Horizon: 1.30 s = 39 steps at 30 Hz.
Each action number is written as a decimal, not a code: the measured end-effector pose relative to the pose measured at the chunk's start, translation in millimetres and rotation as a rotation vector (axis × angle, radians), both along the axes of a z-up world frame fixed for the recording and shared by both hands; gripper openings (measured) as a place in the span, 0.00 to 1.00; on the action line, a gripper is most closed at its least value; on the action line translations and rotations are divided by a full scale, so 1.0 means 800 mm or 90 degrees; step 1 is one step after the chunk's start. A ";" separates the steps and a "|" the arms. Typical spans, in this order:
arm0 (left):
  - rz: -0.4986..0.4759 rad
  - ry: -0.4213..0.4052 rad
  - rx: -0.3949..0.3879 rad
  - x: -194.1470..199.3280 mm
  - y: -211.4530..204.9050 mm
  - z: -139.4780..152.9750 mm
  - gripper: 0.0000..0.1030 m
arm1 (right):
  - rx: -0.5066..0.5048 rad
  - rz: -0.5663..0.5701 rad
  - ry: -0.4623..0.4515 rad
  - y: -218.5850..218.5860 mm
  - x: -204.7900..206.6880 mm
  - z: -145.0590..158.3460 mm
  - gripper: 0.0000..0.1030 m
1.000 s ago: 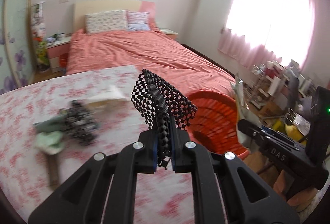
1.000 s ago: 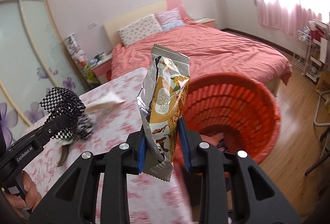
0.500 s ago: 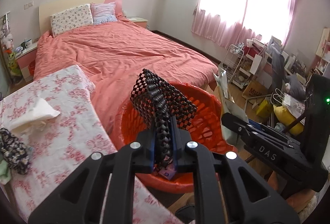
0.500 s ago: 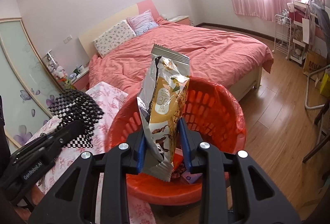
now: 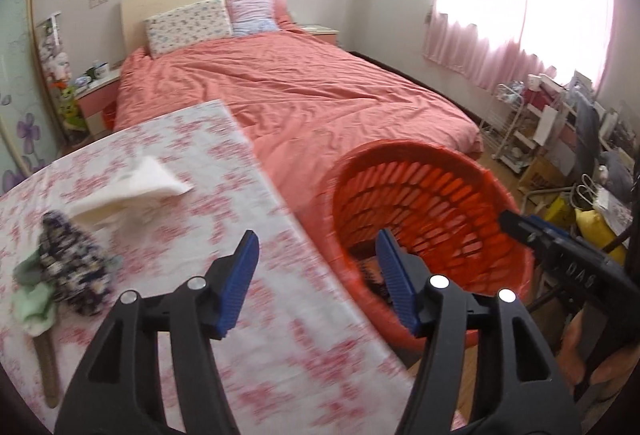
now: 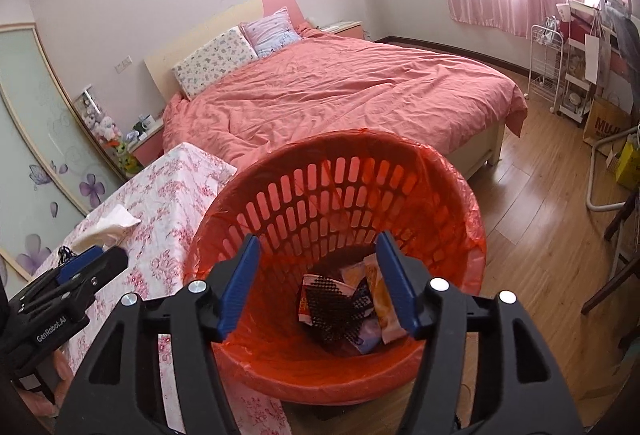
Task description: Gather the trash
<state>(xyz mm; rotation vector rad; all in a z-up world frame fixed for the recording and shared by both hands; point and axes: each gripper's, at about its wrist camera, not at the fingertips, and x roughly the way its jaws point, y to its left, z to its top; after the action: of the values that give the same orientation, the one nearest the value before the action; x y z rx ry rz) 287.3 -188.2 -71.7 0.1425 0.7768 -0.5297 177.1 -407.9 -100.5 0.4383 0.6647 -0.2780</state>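
Jaws: both grippers spread, empty | left gripper reads "GenRobot.AI" | wrappers in basket

Room was pretty bright, daylight pouring through the pink curtains on my right. Big bed with a coral duvet and two pillows sat against the pale wall, a nightstand on its left. Wood floor, and a white wire rack stood beside the window.
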 end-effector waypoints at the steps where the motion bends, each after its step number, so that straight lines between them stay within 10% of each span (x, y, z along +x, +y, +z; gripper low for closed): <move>1: 0.007 -0.003 0.003 -0.002 0.008 0.001 0.60 | -0.003 0.002 0.000 0.000 0.001 0.001 0.59; 20: 0.281 0.012 0.054 -0.022 0.297 -0.012 0.62 | -0.057 0.153 0.036 0.159 0.028 0.003 0.59; 39: 0.316 0.079 0.056 0.004 0.331 -0.054 0.27 | -0.069 0.234 0.073 0.253 0.040 -0.013 0.59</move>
<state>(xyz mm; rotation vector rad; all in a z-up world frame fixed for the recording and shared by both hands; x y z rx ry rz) 290.4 76.2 -115.0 -0.0049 0.9197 -0.0339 209.5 -205.3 -110.9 0.1905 0.8242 0.0099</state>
